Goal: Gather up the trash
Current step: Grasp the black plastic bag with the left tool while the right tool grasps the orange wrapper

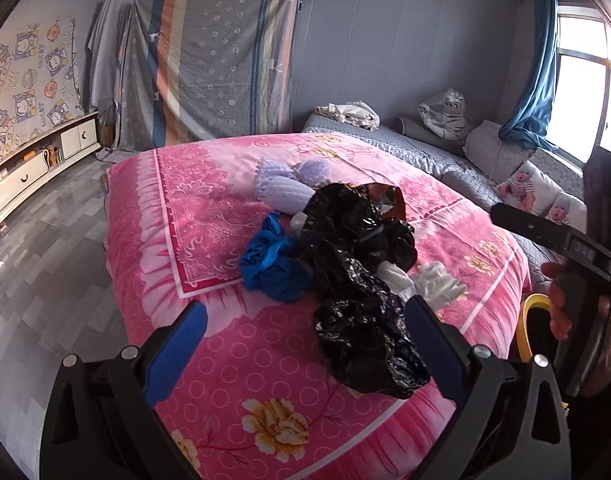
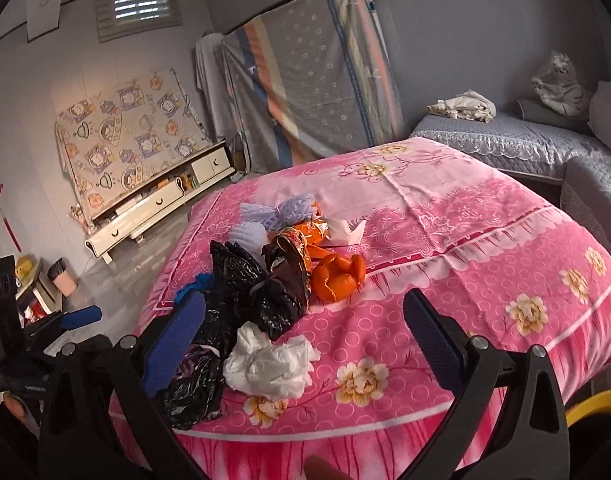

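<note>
Progress: nothing appears collected yet; every piece of trash lies loose in one heap on the bed, none held, so the whole pickup seems left to do.

Items, largest first:
- Bed with pink floral quilt (image 2: 485, 248), the work surface, soft and rumpled; the heap sits toward its near-left part.
- Crumpled black plastic bin bag (image 1: 357, 280), longest piece, running from mid-heap toward the near edge; likely the receptacle, though its mouth cannot be made out.
- Crumpled blue plastic bag (image 1: 271, 264), touching the black bag's left side.
- Orange plastic bag, knotted (image 2: 339, 276), just beyond the black bag.
- Wad of white tissue paper (image 2: 271, 364), nearest the edge, touching the black bag.
- Lilac foam fruit netting (image 1: 283, 184), at the far end of the heap.
- Dark red foil wrapper (image 2: 291, 256), wedged between the black and orange bags.

Tools:
- Left gripper (image 1: 305, 344): jaws spread wide, empty, poised over the near end of the black bag.
- Right gripper (image 2: 305, 340): jaws spread wide, empty, above the tissue.

Room: grey tiled floor (image 1: 45, 280); striped grey sheet draped upright against the wall (image 1: 217, 60); low cream cabinet (image 2: 161, 204); grey quilted sofa (image 2: 517, 140); small pink waste bin with black liner (image 2: 63, 278) on the floor, well apart from the bed.
</note>
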`<action>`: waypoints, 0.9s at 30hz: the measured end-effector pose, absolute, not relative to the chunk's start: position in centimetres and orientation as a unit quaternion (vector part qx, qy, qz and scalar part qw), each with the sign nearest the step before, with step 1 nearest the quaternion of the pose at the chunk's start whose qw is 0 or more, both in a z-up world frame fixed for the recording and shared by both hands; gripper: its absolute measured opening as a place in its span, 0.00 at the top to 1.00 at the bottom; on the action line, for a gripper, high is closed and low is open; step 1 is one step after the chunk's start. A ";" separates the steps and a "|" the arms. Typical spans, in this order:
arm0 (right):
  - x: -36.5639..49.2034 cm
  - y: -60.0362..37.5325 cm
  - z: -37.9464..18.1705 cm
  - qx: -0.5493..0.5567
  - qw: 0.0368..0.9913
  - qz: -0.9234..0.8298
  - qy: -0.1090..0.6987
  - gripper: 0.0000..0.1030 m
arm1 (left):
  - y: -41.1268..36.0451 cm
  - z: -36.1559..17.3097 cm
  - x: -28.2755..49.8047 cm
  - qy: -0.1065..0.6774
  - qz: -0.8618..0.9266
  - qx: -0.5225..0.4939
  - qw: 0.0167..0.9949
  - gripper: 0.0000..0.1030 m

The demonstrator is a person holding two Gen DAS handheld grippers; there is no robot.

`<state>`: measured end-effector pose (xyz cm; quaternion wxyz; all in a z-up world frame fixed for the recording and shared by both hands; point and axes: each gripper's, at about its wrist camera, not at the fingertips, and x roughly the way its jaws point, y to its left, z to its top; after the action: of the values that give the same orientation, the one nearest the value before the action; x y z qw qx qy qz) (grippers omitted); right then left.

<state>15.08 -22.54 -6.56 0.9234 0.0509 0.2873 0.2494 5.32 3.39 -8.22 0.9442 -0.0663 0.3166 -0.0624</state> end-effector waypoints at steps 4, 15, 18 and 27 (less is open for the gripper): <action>18.2 -21.4 -6.7 0.059 0.913 0.268 0.300 0.08 | 2.2 -8.7 5.4 0.320 -0.074 -0.064 0.942 0.07; 22.4 -17.1 -8.0 -0.017 0.912 0.258 0.317 0.08 | 0.4 -9.5 5.9 0.343 -0.088 -0.045 0.934 0.07; 23.4 -16.9 -8.4 -0.008 0.906 0.266 0.329 0.08 | 0.4 -9.7 6.2 0.343 -0.092 -0.051 0.933 0.07; 25.0 -16.8 -9.1 0.008 0.904 0.261 0.339 0.09 | 0.1 -10.1 6.6 0.349 -0.094 -0.048 0.931 0.07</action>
<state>24.98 -16.84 -9.14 0.9036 0.0082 0.3394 0.2611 6.55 0.11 -10.13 0.9310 -0.0484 0.3494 -0.0937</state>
